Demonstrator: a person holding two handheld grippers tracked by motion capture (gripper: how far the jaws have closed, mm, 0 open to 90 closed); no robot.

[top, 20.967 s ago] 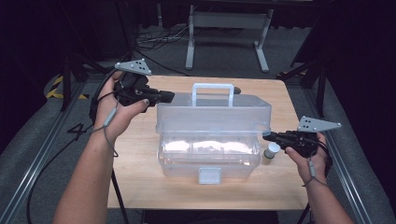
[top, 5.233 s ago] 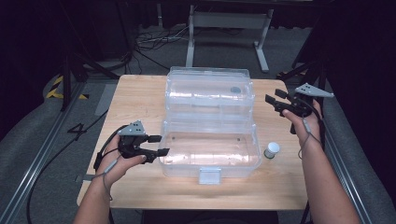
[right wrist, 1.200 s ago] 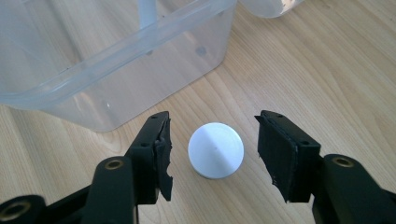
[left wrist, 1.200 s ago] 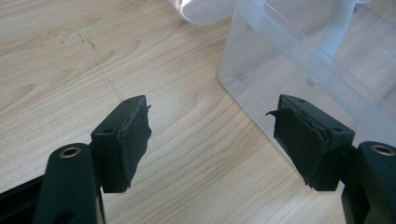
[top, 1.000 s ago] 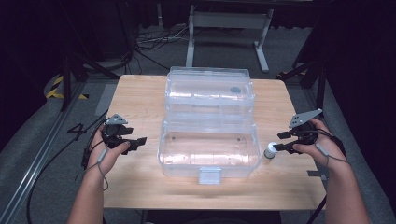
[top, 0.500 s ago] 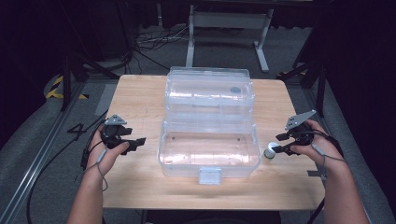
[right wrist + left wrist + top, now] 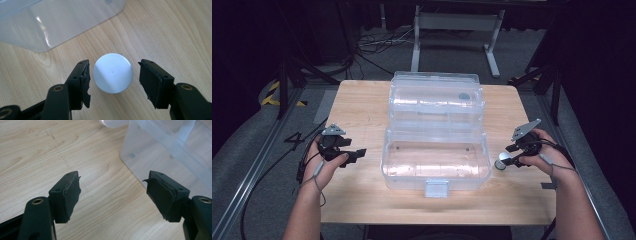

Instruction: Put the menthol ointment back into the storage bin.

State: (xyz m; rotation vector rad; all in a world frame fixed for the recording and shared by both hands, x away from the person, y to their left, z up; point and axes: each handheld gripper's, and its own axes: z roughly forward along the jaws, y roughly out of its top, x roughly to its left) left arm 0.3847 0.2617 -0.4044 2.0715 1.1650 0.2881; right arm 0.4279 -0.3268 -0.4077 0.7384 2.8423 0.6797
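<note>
On my counter [image 7: 362, 210] the open clear box [image 7: 435, 150] sits in the middle, and the small white-capped bottle [image 7: 113, 72] stands upright just right of it. My right claw [image 7: 113, 81] straddles that cap from above, jaws apart with a gap on each side. My left claw [image 7: 113, 195] hangs open and empty left of the box.

Occlusions and cut-offs

Bottle [image 7: 113, 73]: white cap hides its body in the right gripper view, too small to read at centre right of the high view. Clear box [image 7: 172, 152] cut by top and right edges in the left gripper view.
</note>
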